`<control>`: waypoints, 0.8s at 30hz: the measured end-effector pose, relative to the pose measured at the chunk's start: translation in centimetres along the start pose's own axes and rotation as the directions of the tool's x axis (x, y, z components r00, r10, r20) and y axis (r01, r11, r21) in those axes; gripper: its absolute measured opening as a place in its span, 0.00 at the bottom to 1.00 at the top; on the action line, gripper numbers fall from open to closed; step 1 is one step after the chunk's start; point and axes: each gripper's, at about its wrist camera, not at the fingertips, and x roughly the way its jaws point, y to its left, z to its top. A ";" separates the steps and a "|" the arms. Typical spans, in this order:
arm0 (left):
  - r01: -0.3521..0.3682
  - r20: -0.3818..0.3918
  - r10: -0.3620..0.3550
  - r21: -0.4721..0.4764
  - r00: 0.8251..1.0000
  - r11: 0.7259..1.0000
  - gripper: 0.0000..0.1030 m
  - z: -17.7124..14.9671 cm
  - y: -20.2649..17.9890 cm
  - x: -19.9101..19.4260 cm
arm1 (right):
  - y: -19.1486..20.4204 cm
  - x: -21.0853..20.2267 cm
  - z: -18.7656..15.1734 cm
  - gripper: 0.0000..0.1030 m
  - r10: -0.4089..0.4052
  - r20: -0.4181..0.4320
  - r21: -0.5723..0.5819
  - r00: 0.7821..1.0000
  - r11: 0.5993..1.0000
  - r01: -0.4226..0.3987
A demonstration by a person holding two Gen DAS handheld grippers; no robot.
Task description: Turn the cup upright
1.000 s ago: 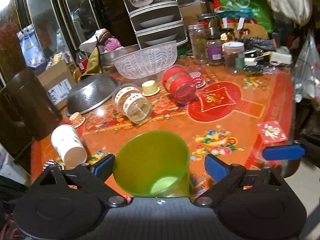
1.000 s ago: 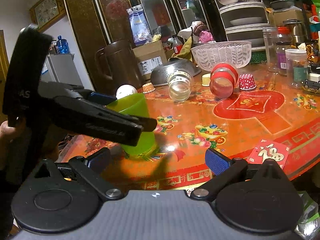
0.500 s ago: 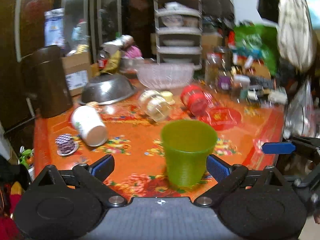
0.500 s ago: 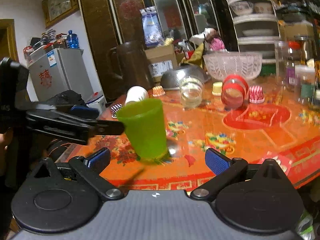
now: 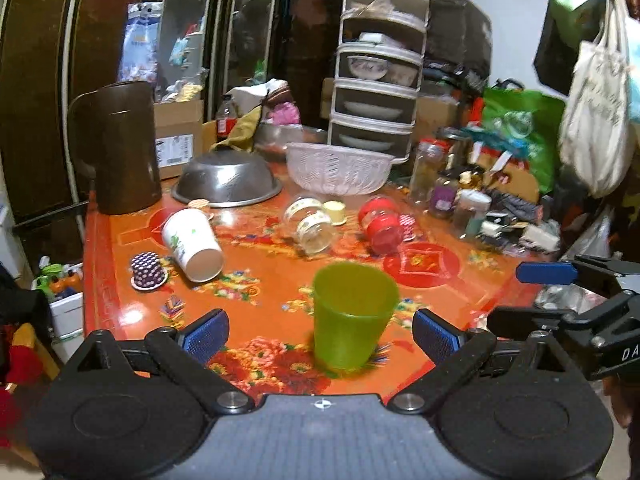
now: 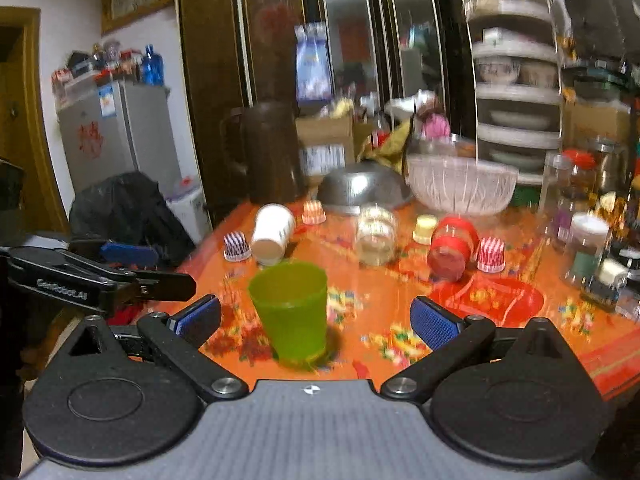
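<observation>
A green plastic cup [image 5: 352, 316] stands upright, mouth up, near the front edge of the red patterned table [image 5: 260, 276]. It also shows in the right wrist view [image 6: 291, 312]. My left gripper [image 5: 320, 334] is open, its blue pads apart on either side of the cup and a little short of it, not touching. My right gripper [image 6: 316, 320] is open and empty, also short of the cup. The right gripper shows at the right of the left wrist view [image 5: 560, 304], and the left gripper at the left of the right wrist view [image 6: 120, 272].
A white paper cup [image 5: 192, 244] lies on its side at left. A clear jar [image 5: 310, 226] and a red jar [image 5: 382, 226] lie behind the green cup. A steel bowl [image 5: 228, 182], white basket [image 5: 340, 168], brown jug [image 5: 120, 148] and several jars stand at the back.
The left gripper drew back from the green cup, which had stood between its pads, and left it upright on the table. The right gripper also pulled back. Both stayed open.
</observation>
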 end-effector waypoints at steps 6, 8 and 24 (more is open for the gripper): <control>-0.029 0.003 0.029 0.048 1.000 0.998 0.97 0.0 -0.8 -0.1 | -0.5 1.1 -0.4 0.99 0.045 -0.058 0.020 0.997 0.999 -0.044; -0.039 0.002 0.039 0.059 0.999 0.997 0.97 0.1 -1.0 -0.3 | -0.6 1.0 -0.4 0.99 0.050 -0.059 0.031 0.997 0.998 -0.048; -0.070 -0.023 0.071 0.058 0.997 0.996 0.97 -0.4 -0.8 -0.5 | -1.7 0.0 -0.3 0.99 0.071 -0.051 0.049 0.996 0.996 -0.069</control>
